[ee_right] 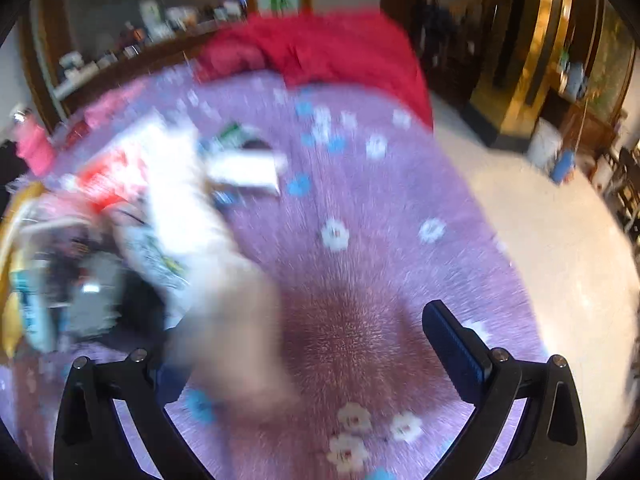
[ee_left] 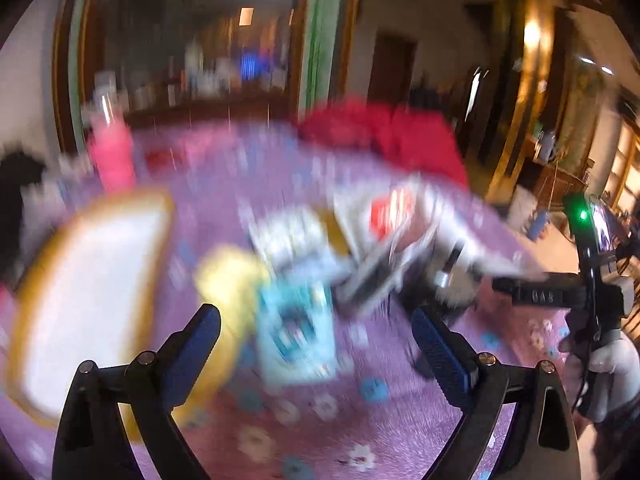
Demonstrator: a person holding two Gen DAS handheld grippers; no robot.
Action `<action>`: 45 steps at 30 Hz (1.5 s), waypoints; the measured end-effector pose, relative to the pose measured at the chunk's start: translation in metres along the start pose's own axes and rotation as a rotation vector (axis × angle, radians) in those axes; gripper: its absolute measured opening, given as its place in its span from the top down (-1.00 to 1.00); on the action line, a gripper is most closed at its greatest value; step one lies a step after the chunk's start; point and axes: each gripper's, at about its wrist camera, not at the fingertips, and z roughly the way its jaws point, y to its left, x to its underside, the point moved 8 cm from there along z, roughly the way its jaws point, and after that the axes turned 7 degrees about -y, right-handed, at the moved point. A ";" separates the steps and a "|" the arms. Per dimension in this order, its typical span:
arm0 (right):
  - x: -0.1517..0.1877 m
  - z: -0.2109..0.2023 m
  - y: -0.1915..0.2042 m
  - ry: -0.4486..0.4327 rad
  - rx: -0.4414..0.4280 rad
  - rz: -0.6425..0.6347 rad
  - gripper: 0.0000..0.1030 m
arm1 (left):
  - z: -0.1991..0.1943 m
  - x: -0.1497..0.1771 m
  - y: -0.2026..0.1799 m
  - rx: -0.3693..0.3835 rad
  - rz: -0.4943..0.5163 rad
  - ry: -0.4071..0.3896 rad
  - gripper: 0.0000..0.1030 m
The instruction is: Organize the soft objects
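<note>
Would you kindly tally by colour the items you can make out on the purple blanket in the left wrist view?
Red: 1, the cloth
Pink: 1, the bottle
Yellow: 1, the soft lump
Teal: 1, the packet
White with gold rim: 1, the tray
Total: 5; the blurred pile beside them cannot be counted.
</note>
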 end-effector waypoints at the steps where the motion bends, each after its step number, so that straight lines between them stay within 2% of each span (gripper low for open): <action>1: -0.006 -0.014 0.001 -0.059 -0.012 0.005 -1.00 | -0.011 -0.010 0.000 0.002 0.021 -0.054 -0.96; 3: -0.022 -0.048 0.004 -0.222 -0.040 0.006 -1.00 | -0.027 -0.026 0.005 0.019 0.041 -0.140 -0.99; 4: -0.028 -0.058 0.006 -0.291 -0.053 0.002 -1.00 | -0.027 -0.029 0.009 0.026 0.041 -0.148 -0.99; 5: -0.033 -0.059 0.008 -0.314 -0.064 -0.003 -1.00 | -0.022 -0.030 0.013 0.027 0.035 -0.129 -0.99; 8: -0.046 -0.034 0.011 -0.259 -0.067 0.014 -1.00 | -0.008 -0.019 0.025 0.008 0.000 -0.058 -0.99; 11: -0.045 -0.009 0.004 -0.243 -0.067 0.062 -1.00 | -0.010 -0.005 0.049 -0.053 -0.024 -0.039 -0.99; 14: -0.033 0.002 0.001 -0.264 -0.053 0.081 -1.00 | -0.012 0.007 0.054 -0.082 0.013 -0.011 -1.00; 16: -0.033 0.010 0.003 -0.232 -0.067 0.075 -1.00 | -0.013 0.015 0.056 -0.078 0.034 0.005 -1.00; 19: -0.038 0.001 0.003 -0.281 -0.069 0.072 -1.00 | -0.004 0.016 0.040 -0.036 0.062 0.004 -0.99; 23: -0.037 -0.001 0.009 -0.284 -0.086 0.049 -1.00 | 0.016 0.008 0.006 0.039 0.070 0.011 -0.99; 26: -0.037 -0.002 0.011 -0.284 -0.096 0.046 -1.00 | 0.042 0.004 -0.026 0.073 0.163 0.021 -0.98; 28: -0.037 -0.002 0.011 -0.280 -0.106 0.055 -1.00 | 0.054 0.004 -0.043 0.085 0.224 0.032 -0.75; 29: -0.037 -0.001 0.010 -0.278 -0.107 0.060 -1.00 | 0.062 0.004 -0.053 0.119 0.249 0.049 -0.59; 31: -0.037 -0.001 0.009 -0.274 -0.108 0.066 -1.00 | 0.073 0.002 -0.064 0.166 0.261 0.074 -0.59; 35: -0.036 0.003 0.008 -0.260 -0.114 0.071 -1.00 | 0.093 -0.001 -0.072 0.195 0.268 0.083 -0.56; 37: -0.035 0.005 0.008 -0.257 -0.116 0.068 -1.00 | 0.104 0.002 -0.075 0.223 0.255 0.119 0.03; 38: -0.035 0.005 0.008 -0.257 -0.113 0.067 -1.00 | 0.109 0.006 -0.076 0.246 0.238 0.163 0.45; 39: -0.035 0.005 0.008 -0.259 -0.108 0.067 -1.00 | 0.113 0.007 -0.075 0.255 0.209 0.189 0.47; 40: -0.035 0.005 0.007 -0.262 -0.106 0.068 -1.00 | 0.112 0.004 -0.071 0.257 0.169 0.183 0.48; 45: -0.035 0.006 0.006 -0.258 -0.110 0.075 -1.00 | 0.069 -0.009 -0.040 0.285 0.018 0.103 0.56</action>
